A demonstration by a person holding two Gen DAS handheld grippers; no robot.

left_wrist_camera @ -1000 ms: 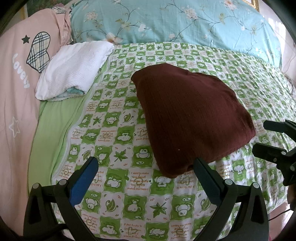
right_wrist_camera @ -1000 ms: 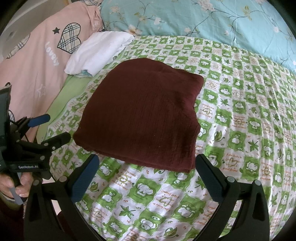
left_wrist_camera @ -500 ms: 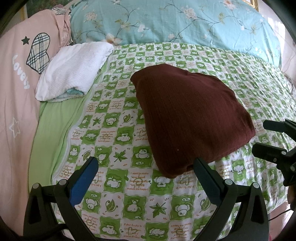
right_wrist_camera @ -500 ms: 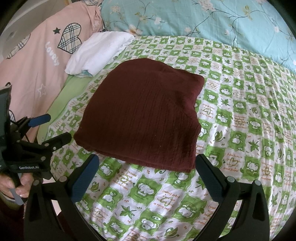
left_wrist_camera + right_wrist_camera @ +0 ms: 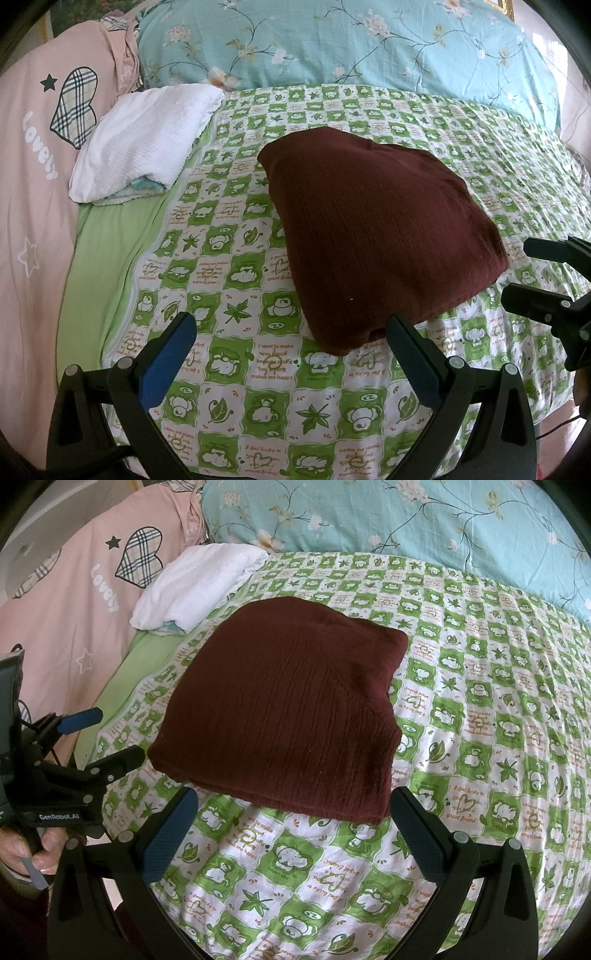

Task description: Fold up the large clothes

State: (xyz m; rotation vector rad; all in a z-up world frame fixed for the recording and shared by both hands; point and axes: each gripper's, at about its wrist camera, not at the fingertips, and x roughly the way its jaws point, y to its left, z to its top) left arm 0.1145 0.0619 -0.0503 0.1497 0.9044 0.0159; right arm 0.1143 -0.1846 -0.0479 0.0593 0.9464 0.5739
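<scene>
A dark maroon ribbed garment lies folded into a compact rectangle on the green-and-white checked bedsheet; it also shows in the right wrist view. My left gripper is open and empty, hovering just in front of the garment's near corner. My right gripper is open and empty, just in front of the garment's near edge. The right gripper shows at the right edge of the left wrist view, the left gripper at the left edge of the right wrist view.
A folded white textured cloth lies at the far left of the sheet. A pink quilt with a plaid heart lies along the left. A teal floral pillow spans the back. The bed's near edge is below the grippers.
</scene>
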